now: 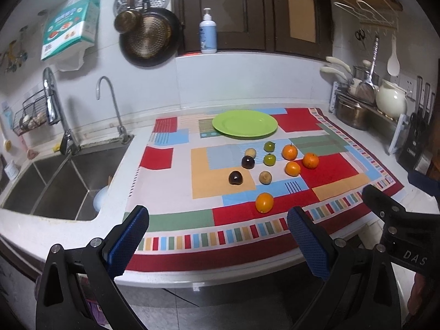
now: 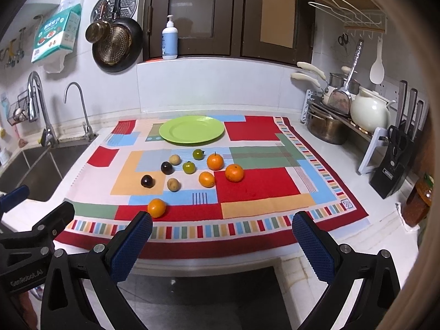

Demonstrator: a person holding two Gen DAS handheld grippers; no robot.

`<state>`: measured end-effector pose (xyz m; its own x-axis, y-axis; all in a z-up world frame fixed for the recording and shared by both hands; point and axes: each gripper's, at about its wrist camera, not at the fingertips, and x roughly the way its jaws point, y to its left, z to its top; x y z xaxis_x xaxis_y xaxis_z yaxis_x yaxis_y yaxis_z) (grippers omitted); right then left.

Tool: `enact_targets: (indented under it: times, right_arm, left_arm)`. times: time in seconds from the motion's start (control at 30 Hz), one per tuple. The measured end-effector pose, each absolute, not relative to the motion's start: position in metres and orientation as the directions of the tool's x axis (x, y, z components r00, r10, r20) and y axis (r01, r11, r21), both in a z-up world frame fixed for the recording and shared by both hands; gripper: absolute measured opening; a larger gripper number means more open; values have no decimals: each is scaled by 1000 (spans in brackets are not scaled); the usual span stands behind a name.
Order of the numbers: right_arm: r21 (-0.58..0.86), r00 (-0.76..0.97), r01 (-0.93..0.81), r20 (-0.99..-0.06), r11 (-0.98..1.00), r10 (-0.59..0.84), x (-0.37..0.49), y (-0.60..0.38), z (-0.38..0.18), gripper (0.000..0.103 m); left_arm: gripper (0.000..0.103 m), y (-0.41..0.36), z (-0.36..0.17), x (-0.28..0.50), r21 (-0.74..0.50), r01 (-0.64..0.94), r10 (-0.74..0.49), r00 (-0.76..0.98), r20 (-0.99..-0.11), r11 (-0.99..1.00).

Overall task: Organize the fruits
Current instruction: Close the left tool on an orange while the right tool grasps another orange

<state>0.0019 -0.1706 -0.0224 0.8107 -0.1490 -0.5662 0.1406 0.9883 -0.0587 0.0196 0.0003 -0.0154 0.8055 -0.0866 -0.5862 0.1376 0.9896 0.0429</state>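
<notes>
Patterned cloth (image 1: 327,170), green plate (image 1: 244,123), 4 oranges (image 1: 264,202)

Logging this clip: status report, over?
Left gripper and right gripper open, empty. Ten fruits loose on cloth, green plate bare. Nothing in the way.

White counter (image 2: 343,159) carries a patchwork cloth (image 2: 258,187) and pots (image 2: 327,129).

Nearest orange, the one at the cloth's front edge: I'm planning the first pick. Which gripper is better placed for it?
Probably the left gripper: the orange sits almost centred ahead of its open fingers, while it lies off by the right gripper's left finger.
</notes>
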Motion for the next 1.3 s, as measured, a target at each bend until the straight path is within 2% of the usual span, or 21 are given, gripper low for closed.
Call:
enact_targets:
  times: [0.13,0.23,0.43,0.7,0.97,1.3]
  right_arm:
    - [-76,806,119,-575,990,-141,12,-169,-30,102]
    - [-90,800,97,-585,991,-131,21,-171,-36,97]
    - [-119,799,31,-593,992,-97,49,-178,-51,93]
    - [-170,768,-107,-640,980,-27,103,-181,-81,81]
    - [-141,700,-171,-714,975,20,144,-187,-113,75]
    - [-130,675,-199,-737,971,40,171,-190,-129,70]
  left_arm:
    - [94,-8,-24,32,57,180,-110,788,-605,982]
    - [92,-17,-32,39,60,213,-133,782,-609,975]
    - [80,-36,-52,65,59,249,-159,764,-625,967]
    - [66,-55,-83,104,54,256,-154,722,-675,965]
    - [54,-66,-111,132,45,260,-148,677,-721,965]
    - [36,-80,-125,147,22,298,-180,633,-753,954]
